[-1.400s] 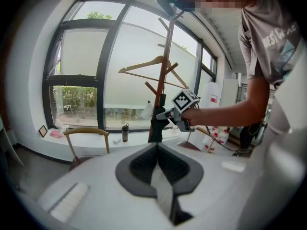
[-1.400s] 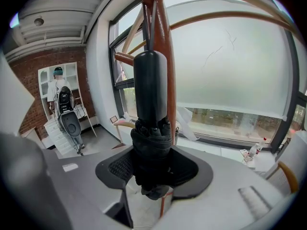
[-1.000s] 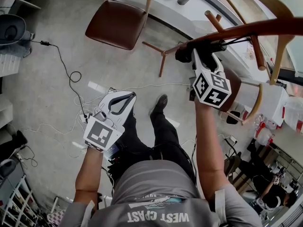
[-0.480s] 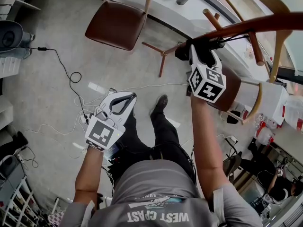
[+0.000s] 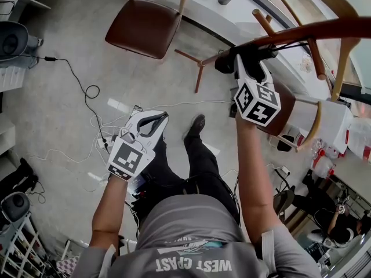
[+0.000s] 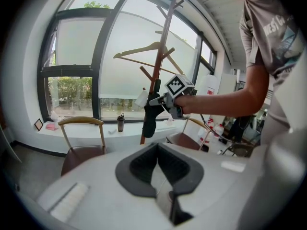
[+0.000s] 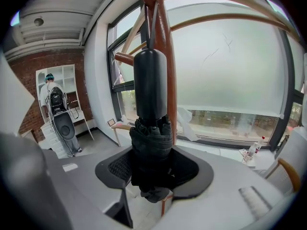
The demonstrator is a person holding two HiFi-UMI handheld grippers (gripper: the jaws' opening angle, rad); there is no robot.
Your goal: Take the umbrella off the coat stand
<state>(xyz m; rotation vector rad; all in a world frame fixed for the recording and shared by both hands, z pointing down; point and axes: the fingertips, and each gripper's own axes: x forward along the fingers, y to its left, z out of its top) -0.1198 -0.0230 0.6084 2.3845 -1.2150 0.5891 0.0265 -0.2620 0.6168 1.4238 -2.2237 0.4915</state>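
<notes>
Right gripper on the folded umbrella at the coat stand.

The black umbrella (image 7: 150,128) hangs upright by a thin strap from the upper part of the brown wooden coat stand (image 7: 169,80), smooth handle on top, with the rolled fabric below close against the pole. The right gripper (image 7: 153,169), raised at arm's length, has that fabric end between its jaws, which have just been closing. The pads seem to press it from both sides, though the bundle hides the contact itself. The left gripper (image 5: 157,120) is held low in front of the person's legs, well apart from the stand, its jaws clenched tip to tip on nothing. A brown-seated chair (image 5: 142,28) stands on the floor (image 5: 58,114) beyond, near loose white cables (image 5: 191,104).
</notes>
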